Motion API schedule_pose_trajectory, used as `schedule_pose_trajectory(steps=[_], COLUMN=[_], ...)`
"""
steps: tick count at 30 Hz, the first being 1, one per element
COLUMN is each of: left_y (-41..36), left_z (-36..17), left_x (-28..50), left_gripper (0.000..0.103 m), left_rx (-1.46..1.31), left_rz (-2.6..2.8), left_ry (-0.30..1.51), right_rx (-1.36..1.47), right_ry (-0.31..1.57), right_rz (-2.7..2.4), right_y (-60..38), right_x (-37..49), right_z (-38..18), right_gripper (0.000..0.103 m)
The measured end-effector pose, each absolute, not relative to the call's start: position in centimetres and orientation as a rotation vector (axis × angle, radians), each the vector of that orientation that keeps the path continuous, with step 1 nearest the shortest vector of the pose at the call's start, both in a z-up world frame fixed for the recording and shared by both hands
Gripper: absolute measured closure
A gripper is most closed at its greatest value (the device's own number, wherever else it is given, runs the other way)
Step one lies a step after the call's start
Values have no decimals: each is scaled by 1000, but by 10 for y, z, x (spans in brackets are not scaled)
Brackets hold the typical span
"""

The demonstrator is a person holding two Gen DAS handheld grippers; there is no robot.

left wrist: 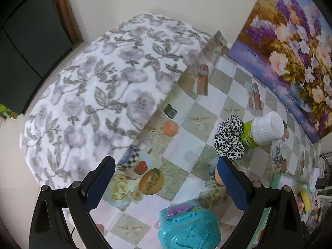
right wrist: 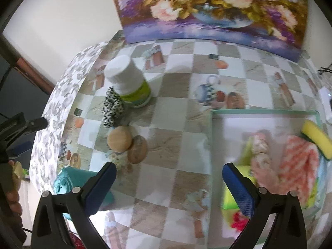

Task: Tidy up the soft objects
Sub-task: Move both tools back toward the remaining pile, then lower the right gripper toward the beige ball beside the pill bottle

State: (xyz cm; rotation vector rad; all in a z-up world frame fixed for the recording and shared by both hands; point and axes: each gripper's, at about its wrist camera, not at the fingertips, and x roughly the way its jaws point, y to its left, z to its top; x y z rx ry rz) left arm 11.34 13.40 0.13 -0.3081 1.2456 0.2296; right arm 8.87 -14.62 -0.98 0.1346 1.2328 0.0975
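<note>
Teal box below scrunchie, bottle.

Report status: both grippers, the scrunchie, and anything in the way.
Left gripper open, empty. Right gripper open, empty. Leopard scrunchie on table, touching white-capped bottle. Wooden ball just in front.

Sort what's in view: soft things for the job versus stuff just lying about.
Job: leopard scrunchie, yellow sponge, pink checked cloth, green-rimmed box.
Lying about: white-capped bottle, wooden ball, teal case, flower painting.
</note>
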Motion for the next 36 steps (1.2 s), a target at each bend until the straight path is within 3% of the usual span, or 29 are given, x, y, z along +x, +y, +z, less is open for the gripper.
schedule_pose_trajectory(steps=[18,36], left_y=[110,124], left_z=[-48,-64], left_x=[146,165], left_gripper=[4,4], left_rx=[-283,-276], left_rz=[129,169], left_ry=[1358,1361], right_rx=[76,33], right_ry=[1246,1264], right_rz=[157,213], right_y=[-101,-66], right_x=[126,148], right_z=[-52,-87], right_gripper=[0,6])
